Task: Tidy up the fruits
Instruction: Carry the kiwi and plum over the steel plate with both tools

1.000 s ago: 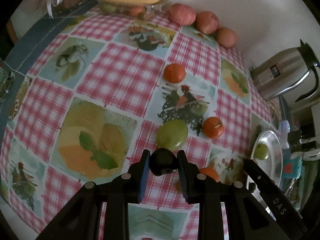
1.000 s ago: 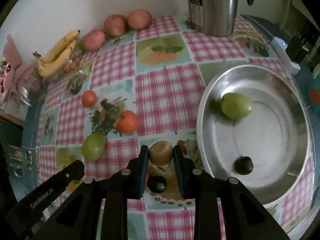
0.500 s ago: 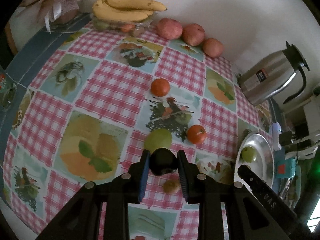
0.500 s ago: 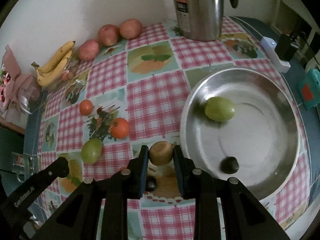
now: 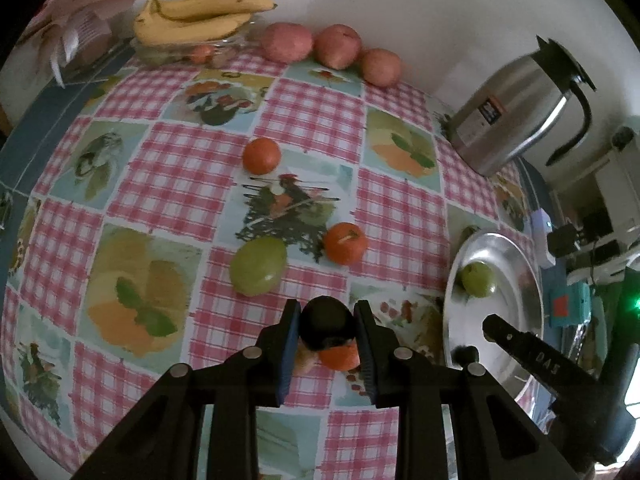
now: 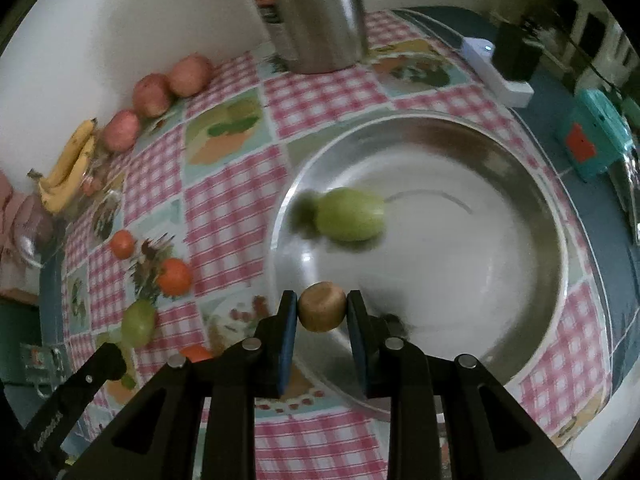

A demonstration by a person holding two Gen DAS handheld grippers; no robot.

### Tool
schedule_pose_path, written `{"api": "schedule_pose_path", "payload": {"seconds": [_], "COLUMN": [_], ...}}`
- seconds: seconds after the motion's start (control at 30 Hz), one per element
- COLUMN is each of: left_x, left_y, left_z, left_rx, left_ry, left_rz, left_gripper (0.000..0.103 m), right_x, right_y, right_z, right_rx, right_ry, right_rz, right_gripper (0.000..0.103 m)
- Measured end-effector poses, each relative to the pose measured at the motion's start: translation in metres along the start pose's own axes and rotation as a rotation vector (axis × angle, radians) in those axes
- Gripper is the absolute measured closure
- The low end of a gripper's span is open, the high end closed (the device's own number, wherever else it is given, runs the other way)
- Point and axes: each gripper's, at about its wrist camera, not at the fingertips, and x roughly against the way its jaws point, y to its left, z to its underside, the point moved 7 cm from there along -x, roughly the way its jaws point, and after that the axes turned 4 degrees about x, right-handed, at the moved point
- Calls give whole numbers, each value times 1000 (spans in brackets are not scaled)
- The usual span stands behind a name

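White letters "DAS" run along the right gripper (image 5: 538, 360); the jug's label (image 5: 489, 111) is too blurred to read.

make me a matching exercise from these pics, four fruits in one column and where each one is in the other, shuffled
Column one:
1. dark fruit
2. brown fruit
3. bananas
4. green fruit

Column two:
A. lying in the metal bowl
B. clamped in the right tool
C. at the far edge of the table, by the wall
D. clamped in the left tool

Pairs: 1-D, 2-B, 3-C, 4-A
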Motion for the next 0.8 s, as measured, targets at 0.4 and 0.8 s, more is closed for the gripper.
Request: {"api": "schedule_pose_path", "payload": {"seconds": [0.4, 0.8], "left_x": [-11, -31], "left_y": [-68, -140], "left_z": [25, 45], "left_rx": [-158, -353], "left_ry": [16, -18], "left_rz": [46, 87], "left_gripper": [74, 74], "right_x": [17, 30], "right_y": [-71, -103], "right_z": [-8, -10], "right_rx": [-140, -211], "right_ry": [-33, -69], "right_rz": [101, 107], "right_gripper": [77, 77]}}
